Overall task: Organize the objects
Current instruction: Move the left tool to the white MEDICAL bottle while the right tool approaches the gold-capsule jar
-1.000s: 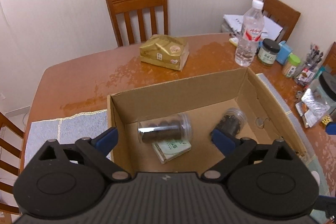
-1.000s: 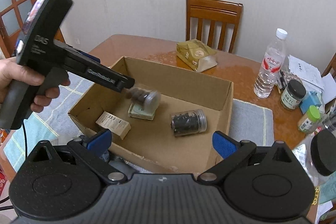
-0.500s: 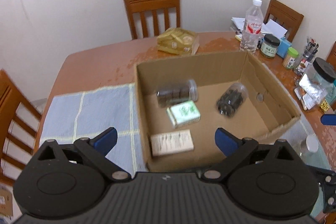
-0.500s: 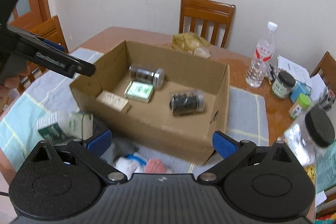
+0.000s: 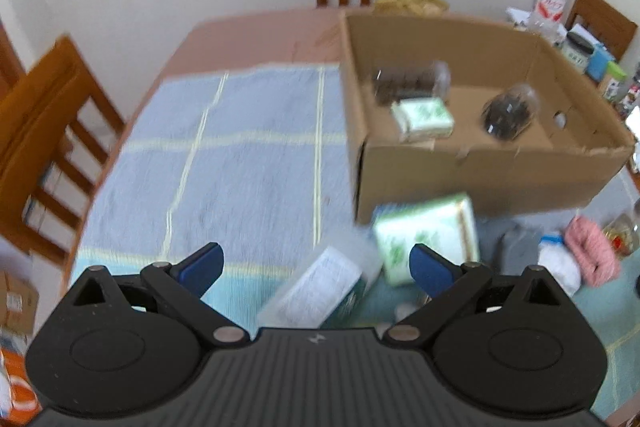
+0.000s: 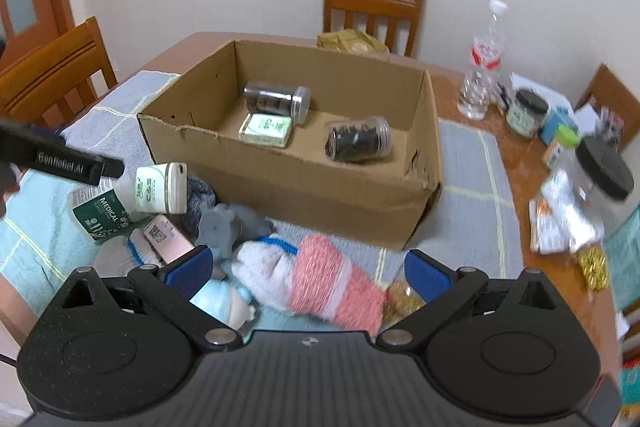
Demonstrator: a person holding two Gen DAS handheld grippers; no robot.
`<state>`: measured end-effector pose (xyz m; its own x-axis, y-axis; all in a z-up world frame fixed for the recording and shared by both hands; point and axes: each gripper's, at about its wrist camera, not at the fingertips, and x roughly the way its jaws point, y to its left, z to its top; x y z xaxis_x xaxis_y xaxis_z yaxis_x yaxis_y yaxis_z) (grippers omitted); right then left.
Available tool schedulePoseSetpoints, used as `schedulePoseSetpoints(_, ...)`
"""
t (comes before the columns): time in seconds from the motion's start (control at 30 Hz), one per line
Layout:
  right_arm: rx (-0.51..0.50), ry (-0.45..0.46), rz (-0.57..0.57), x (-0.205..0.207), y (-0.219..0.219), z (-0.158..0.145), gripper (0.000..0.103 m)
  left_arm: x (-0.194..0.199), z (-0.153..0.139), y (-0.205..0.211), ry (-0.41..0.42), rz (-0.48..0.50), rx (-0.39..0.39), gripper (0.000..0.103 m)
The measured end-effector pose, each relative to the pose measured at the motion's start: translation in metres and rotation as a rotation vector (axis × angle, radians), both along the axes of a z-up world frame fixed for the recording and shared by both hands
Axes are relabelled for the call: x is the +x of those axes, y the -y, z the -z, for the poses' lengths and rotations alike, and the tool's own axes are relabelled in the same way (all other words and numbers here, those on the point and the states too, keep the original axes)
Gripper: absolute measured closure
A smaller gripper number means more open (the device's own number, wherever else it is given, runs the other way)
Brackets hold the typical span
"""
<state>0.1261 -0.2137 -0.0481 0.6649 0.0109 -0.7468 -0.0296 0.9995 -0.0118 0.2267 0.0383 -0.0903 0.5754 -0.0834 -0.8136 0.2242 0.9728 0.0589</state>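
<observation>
An open cardboard box (image 6: 304, 179) (image 5: 480, 171) holds two clear jars with dark contents (image 6: 276, 101) (image 6: 356, 139) and a small green-white box (image 6: 266, 129). In front of it lies a pile: a white-green carton (image 5: 428, 237) (image 6: 160, 187), a white-green medical bottle (image 5: 320, 287) (image 6: 100, 207), a pink-white sock (image 6: 328, 279), grey cloth (image 6: 228, 227). My left gripper (image 5: 316, 265) is open and empty above the bottle; its finger also shows in the right wrist view (image 6: 72, 165). My right gripper (image 6: 306, 267) is open and empty over the socks.
A blue checked cloth (image 5: 240, 155) covers the wooden table. Chairs stand at the far side (image 6: 374, 7) and left (image 5: 44, 131). At the right are a water bottle (image 6: 482, 63), small jars (image 6: 526, 113) and a large black-lidded jar (image 6: 596, 179).
Both grippers have pulled back out of the box toward the near edge. The left one has swung left and down over the pile in front of the box.
</observation>
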Motion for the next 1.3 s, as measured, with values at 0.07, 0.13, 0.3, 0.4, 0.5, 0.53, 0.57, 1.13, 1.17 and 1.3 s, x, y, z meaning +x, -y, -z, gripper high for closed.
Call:
schedulePoseSetpoints(0.07,0.014,-0.010,0.019,-0.004,0.002,0.003,0.000,-0.004,0.012,-0.007,-0.027,-0.021,0.005,0.004)
schedulePoseSetpoints(0.13,0.017,-0.014,0.033,-0.006,0.004,0.004,0.000,-0.006,0.024,-0.013,-0.052,-0.038,0.019,0.004)
schedulePoseSetpoints(0.3,0.013,-0.014,0.073,-0.011,0.013,0.004,0.000,-0.009,0.041,-0.030,-0.086,-0.091,0.046,0.004)
schedulePoseSetpoints(0.4,0.002,-0.018,0.099,-0.012,0.018,0.006,0.000,-0.009,0.046,-0.041,-0.098,-0.115,0.040,0.004)
schedulePoseSetpoints(0.5,0.004,-0.021,0.117,-0.012,0.025,0.008,0.000,-0.008,0.050,-0.049,-0.109,-0.143,0.051,0.004)
schedulePoseSetpoints(0.53,0.002,-0.020,0.120,-0.012,0.026,0.008,0.000,-0.008,0.052,-0.052,-0.111,-0.150,0.053,0.004)
schedulePoseSetpoints(0.57,-0.002,-0.016,0.120,-0.011,0.027,0.007,0.000,-0.008,0.053,-0.055,-0.113,-0.158,0.054,0.004)
schedulePoseSetpoints(1.13,-0.112,-0.015,0.056,0.023,0.030,0.035,0.000,-0.016,0.053,-0.069,-0.132,-0.247,0.067,0.004)
schedulePoseSetpoints(1.17,-0.119,-0.013,0.051,0.023,0.031,0.035,0.000,-0.016,0.052,-0.068,-0.134,-0.246,0.064,0.004)
schedulePoseSetpoints(1.3,-0.066,-0.067,0.057,0.025,0.047,0.044,0.000,-0.017,0.048,-0.061,-0.133,-0.240,0.069,0.004)
